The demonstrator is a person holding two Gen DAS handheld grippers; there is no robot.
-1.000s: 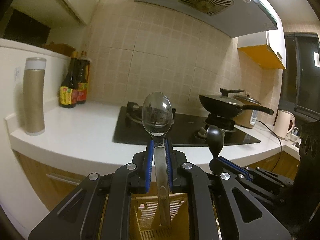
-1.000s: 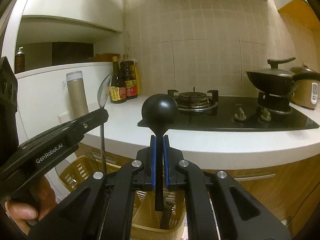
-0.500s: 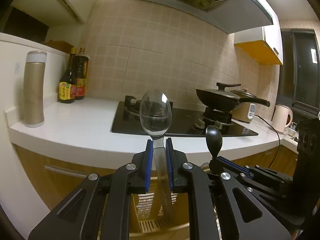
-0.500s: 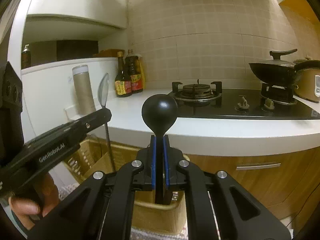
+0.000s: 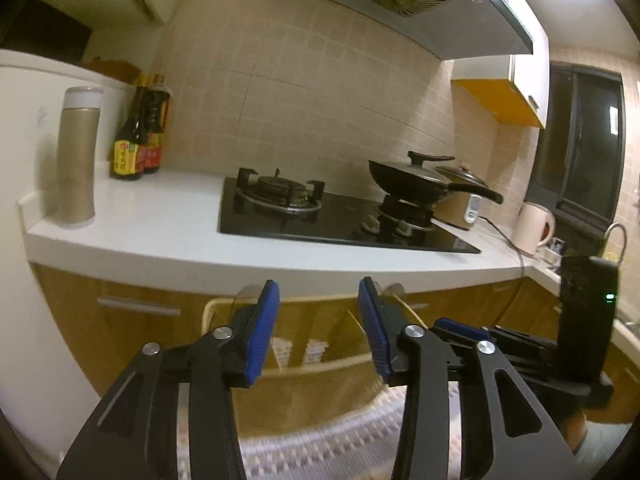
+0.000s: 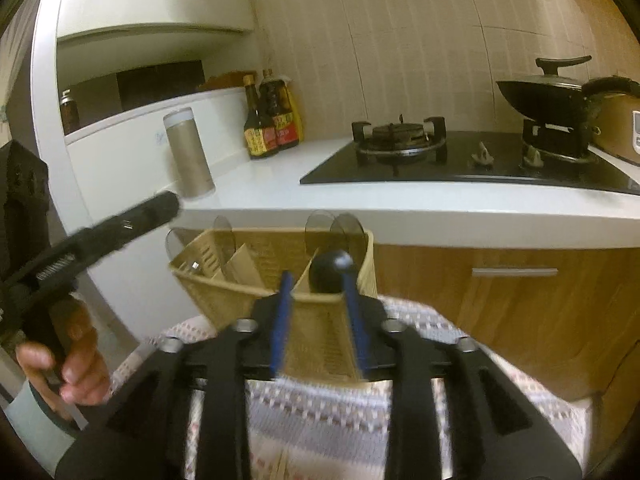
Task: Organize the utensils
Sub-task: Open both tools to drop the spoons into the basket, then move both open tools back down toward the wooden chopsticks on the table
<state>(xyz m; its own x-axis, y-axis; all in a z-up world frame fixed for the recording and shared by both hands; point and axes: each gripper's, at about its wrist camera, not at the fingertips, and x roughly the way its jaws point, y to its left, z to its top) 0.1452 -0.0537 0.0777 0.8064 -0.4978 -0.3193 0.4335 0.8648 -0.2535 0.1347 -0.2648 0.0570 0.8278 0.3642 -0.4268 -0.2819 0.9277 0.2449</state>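
A: What has changed at the left gripper [image 5: 318, 320]?

B: Its jaws have just been opening. They now stand partly apart with nothing between them. The steel spoon it held a second ago is gone from the jaws. A rounded metal shape at the caddy rim may be its bowl; this cannot be confirmed.

A: And the right gripper [image 6: 318, 320]?

B: Same. Its jaws have just been opening and are partly apart, gripping nothing. The black ladle [image 6: 331, 271] now stands in the caddy [image 6: 240, 296], head up, just beyond the jaws.

A: Meaning for the task?

B: Judged from this, both utensils are released into the caddy; that placement step looks complete.

A: Caddy contents?

B: The caddy is divided. The ladle sits in the right compartment. The left compartments are too blurred to read. The caddy rests on a patterned cloth [image 6: 320, 412], below the bench [image 6: 360, 204].
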